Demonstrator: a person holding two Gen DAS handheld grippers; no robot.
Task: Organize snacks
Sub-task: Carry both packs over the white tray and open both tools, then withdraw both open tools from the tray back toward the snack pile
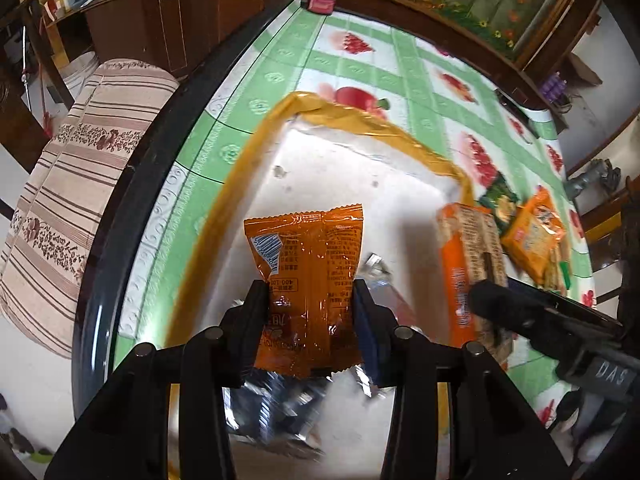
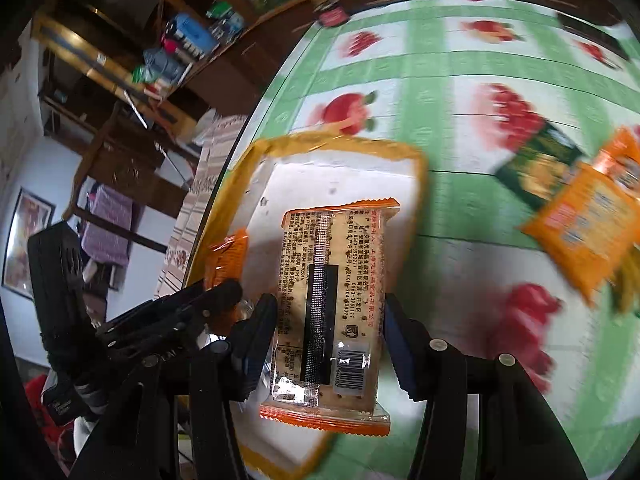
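Box (image 1: 256,152) w/ yellow rim holds silver packets (image 1: 276,408) only.

Glossy wrappers, matt black plastic, slick printed table cover

The orange snack packet (image 1: 306,280) is shiny crinkled film that catches the light; the cracker pack (image 2: 332,304) is clear glossy film with orange sealed ends. The left gripper (image 1: 312,292) and right gripper (image 2: 330,320) are matt black plastic with small metal pins. The box (image 1: 340,168) has a dull white floor, scuffed, and a glossy yellow taped rim. The tablecloth (image 1: 360,68) looks smooth and slightly sheeny.
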